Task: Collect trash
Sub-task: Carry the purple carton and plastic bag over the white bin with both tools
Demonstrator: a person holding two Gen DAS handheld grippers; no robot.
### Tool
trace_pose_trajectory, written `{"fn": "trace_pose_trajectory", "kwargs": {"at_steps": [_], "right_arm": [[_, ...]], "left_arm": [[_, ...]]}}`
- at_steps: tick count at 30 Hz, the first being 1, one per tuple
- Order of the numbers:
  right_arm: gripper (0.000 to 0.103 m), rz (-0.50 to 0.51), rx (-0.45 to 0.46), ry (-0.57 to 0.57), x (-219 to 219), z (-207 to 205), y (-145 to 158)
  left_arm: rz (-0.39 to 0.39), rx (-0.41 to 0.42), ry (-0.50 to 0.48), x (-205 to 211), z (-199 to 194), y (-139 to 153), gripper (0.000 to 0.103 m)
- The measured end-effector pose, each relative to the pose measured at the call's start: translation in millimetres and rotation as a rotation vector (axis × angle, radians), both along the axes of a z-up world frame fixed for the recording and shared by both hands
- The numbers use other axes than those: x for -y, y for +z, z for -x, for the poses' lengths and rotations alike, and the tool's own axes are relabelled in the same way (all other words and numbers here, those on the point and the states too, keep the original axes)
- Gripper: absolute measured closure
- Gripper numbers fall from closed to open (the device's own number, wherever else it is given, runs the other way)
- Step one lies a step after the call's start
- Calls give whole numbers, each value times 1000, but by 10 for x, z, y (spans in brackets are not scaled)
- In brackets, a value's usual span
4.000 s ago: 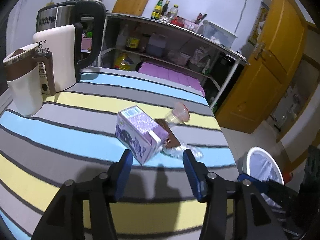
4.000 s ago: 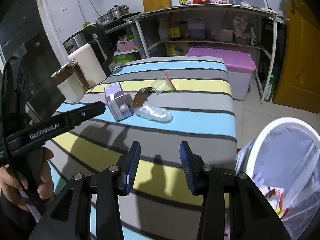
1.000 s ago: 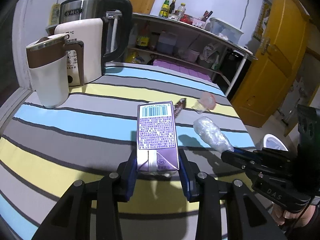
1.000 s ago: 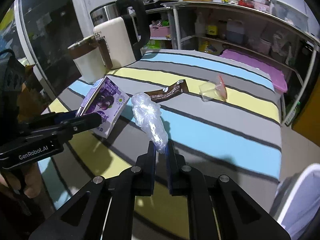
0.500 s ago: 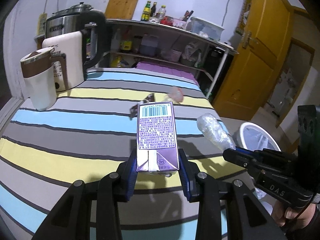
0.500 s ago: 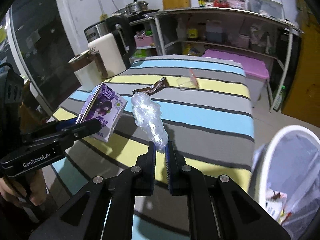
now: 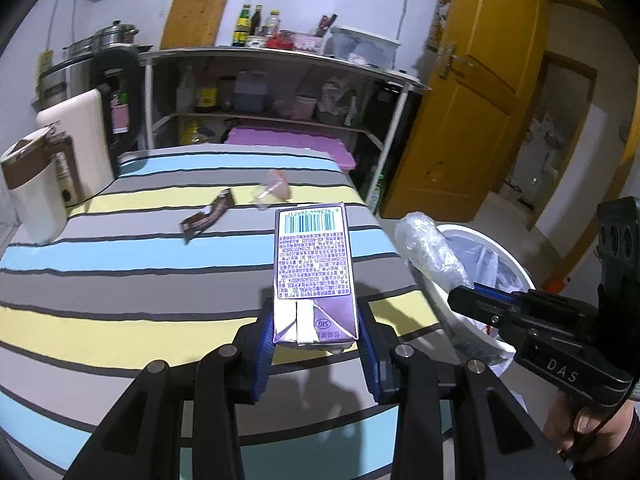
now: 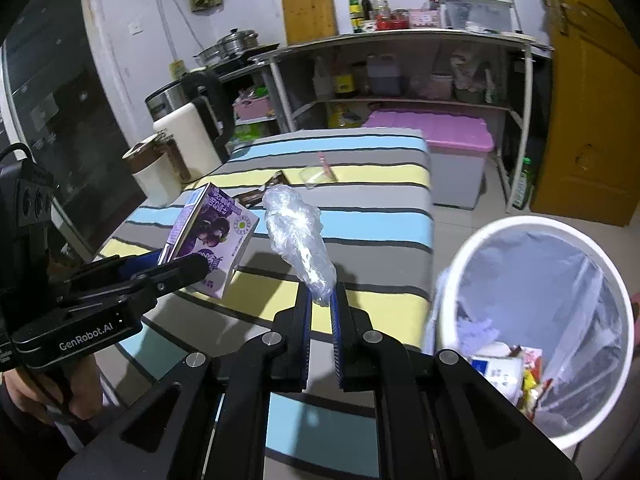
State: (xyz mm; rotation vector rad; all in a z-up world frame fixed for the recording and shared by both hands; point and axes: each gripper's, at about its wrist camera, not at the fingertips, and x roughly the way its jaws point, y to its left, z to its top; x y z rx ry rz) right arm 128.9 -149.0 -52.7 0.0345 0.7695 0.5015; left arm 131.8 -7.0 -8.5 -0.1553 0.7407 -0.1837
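Note:
My left gripper (image 7: 316, 330) is shut on a purple drink carton (image 7: 314, 264) and holds it above the striped table (image 7: 120, 280). The carton also shows in the right wrist view (image 8: 216, 232). My right gripper (image 8: 321, 304) is shut on a crumpled clear plastic bottle (image 8: 298, 240), held near the table's right edge; the bottle also shows in the left wrist view (image 7: 430, 248). A white trash bin (image 8: 536, 320) lined with a bag stands on the floor to the right, with trash in it. A brown wrapper (image 7: 208, 212) and a clear plastic bag (image 7: 272, 192) lie on the table.
Two kettles (image 7: 60, 160) stand at the table's far left. A metal shelf rack (image 7: 280, 92) with bottles and a pink storage box (image 8: 440, 132) stand behind the table. A yellow door (image 7: 480, 100) is at the right.
Both grippers have moved right toward the bin, each still holding its item. The bin now fills more of the right wrist view.

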Motion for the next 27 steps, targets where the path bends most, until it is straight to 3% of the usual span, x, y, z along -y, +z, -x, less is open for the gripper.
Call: {"fn": "trace_pose_trajectory", "kwargs": {"at_steps": [27], "right_arm": [[93, -10, -35, -274, 1216, 89, -141]], "left_arm": [[1, 5, -261, 1187, -396, -31, 65]]}}
